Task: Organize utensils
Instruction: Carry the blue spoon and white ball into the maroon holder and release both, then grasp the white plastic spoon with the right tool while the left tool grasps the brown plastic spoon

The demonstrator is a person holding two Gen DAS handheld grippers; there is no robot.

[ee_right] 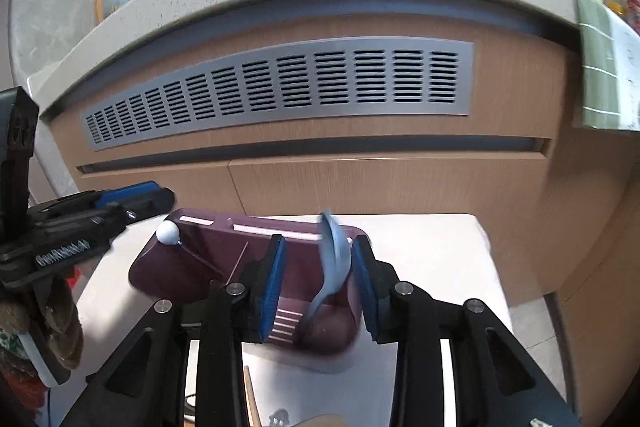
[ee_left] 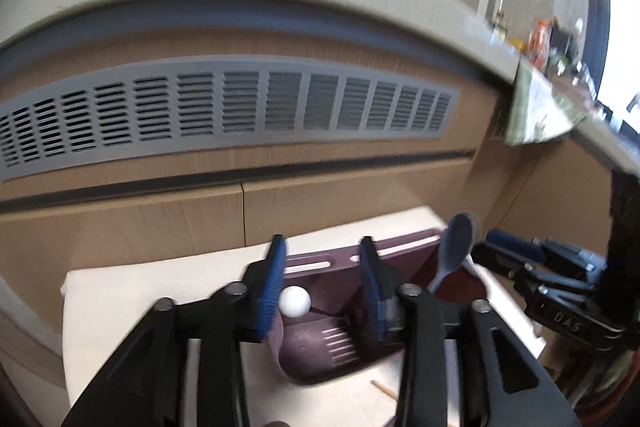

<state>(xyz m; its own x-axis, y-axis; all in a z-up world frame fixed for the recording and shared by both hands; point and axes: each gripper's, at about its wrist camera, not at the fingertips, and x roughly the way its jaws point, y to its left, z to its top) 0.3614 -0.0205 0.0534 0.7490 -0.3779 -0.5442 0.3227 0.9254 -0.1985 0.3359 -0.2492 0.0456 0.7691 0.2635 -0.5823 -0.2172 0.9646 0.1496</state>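
A maroon caddy (ee_right: 224,259) stands on the white worktop (ee_right: 424,251) in front of a wooden cabinet with a grey vent (ee_right: 280,87). A blue spoon (ee_right: 334,263) stands in the caddy's right-hand compartment, bowl up, its long axis near upright and leaning slightly toward 11 o'clock in the right wrist view. The right gripper (ee_right: 318,283) has its jaws apart with the spoon in the gap between them; the spoon sits nearer the right-hand pad, and blur makes it hard to say whether it touches, but nothing is clamped. It reads as a spoon just let go into the caddy, or about to be taken; I cannot tell which.

The left gripper (ee_left: 324,287) is also open, holding nothing, poised over the caddy's left part. A white ball-topped utensil (ee_left: 295,301) stands just beside its left-hand pad. From this gripper the spoon lies at about 2 o'clock, so the right gripper is clearly the nearer to it.

A thin wooden stick (ee_right: 251,397), perhaps a chopstick, lies on the worktop at 6 o'clock from the caddy, still outside it; it is probably next to be sorted.
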